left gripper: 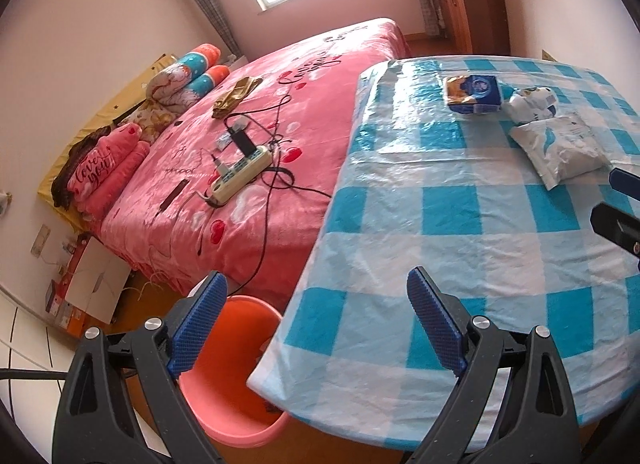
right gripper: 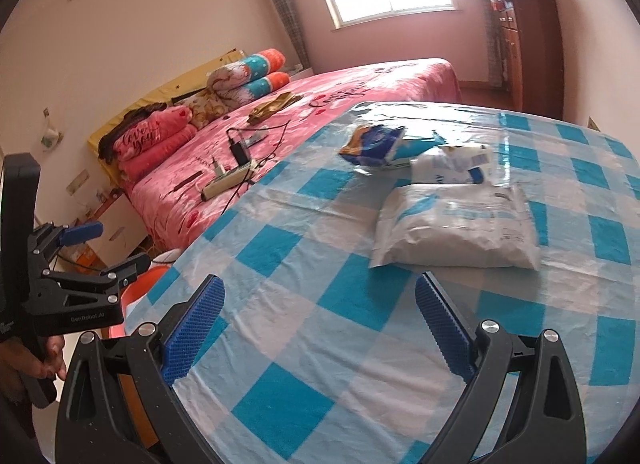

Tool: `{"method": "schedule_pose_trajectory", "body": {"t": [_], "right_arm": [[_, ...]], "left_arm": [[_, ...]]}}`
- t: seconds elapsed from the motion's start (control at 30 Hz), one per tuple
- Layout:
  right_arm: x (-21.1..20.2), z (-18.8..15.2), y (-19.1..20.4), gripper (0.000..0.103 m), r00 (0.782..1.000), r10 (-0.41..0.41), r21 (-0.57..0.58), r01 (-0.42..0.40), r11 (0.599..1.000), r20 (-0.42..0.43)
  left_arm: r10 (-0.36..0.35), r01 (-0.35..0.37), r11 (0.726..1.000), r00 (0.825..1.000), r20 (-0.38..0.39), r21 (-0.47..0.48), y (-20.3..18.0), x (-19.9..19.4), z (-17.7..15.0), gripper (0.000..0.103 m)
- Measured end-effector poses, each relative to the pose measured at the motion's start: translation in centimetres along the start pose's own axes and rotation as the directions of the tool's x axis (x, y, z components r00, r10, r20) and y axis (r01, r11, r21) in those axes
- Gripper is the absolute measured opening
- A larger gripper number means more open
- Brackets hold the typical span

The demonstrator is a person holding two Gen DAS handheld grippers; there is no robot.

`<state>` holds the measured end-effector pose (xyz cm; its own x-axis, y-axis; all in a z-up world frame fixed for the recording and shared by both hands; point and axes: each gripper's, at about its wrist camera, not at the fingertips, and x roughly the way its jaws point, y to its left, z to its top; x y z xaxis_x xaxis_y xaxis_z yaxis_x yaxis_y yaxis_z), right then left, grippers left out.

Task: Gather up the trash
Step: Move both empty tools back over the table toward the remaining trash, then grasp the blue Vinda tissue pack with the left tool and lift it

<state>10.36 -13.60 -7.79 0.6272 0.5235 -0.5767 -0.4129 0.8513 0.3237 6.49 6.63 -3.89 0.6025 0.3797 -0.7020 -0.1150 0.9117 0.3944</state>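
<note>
Both grippers you hold are released: the left gripper (left gripper: 316, 320) has its two blue ribbed pads spread wide with nothing between them, over the near edge of the table covered in a blue-and-white checked plastic cloth (left gripper: 460, 232), and the right gripper (right gripper: 320, 328) stands equally wide and empty above the cloth. Trash count on the table: three items, clustered at the far side. One is a crumpled blue and gold snack wrapper (right gripper: 376, 148), one a crumpled white and blue packet (right gripper: 452, 168) touching it, and one a flat white plastic pouch with pale blue print (right gripper: 452, 228) nearest your right gripper; their print is too small to read. One round pink plastic basin (left gripper: 232, 376) sits on the floor beside the table edge, partly under your left gripper. Readable writing: "GenRobot.AI" on the left gripper's body in the right wrist view, and "Love you" on one pink folded blanket (right gripper: 148, 140) on the bed. Both grippers tilt downward; your fingers (right gripper: 52, 356) wrap the left handle.
</note>
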Motion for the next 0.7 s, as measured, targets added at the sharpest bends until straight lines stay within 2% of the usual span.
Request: {"method": "schedule_pose_trajectory", "body": {"t": [0.27, 0.4, 0.6, 0.7], "right_arm": [[-1.3, 0.6, -5.0, 0.095, 0.998, -0.058, 0.13, 0.054, 0.99, 0.029], [-2.0, 0.8, -7.5, 0.095, 0.994, -0.103, 0.169, 0.095, 0.981, 0.04], [-2.6, 0.8, -10.0, 0.095, 0.988, -0.147, 0.213, 0.133, 0.968, 0.05], [-2.9, 0.7, -10.9, 0.095, 0.988, -0.148, 0.233, 0.132, 0.963, 0.048]], "left_arm": [[-0.051, 0.05, 0.998, 0.998, 0.022, 0.032, -2.8, -0.2, 2.3, 0.092], [-0.102, 0.099, 0.993, 0.994, 0.045, 0.061, -5.0, -0.3, 4.3, 0.092], [-0.237, 0.234, 0.971, 0.969, 0.066, 0.055, -7.8, 0.6, 8.4, 0.092], [-0.322, 0.32, 0.947, 0.944, 0.066, 0.034, -9.3, 1.8, 10.7, 0.092]]}}
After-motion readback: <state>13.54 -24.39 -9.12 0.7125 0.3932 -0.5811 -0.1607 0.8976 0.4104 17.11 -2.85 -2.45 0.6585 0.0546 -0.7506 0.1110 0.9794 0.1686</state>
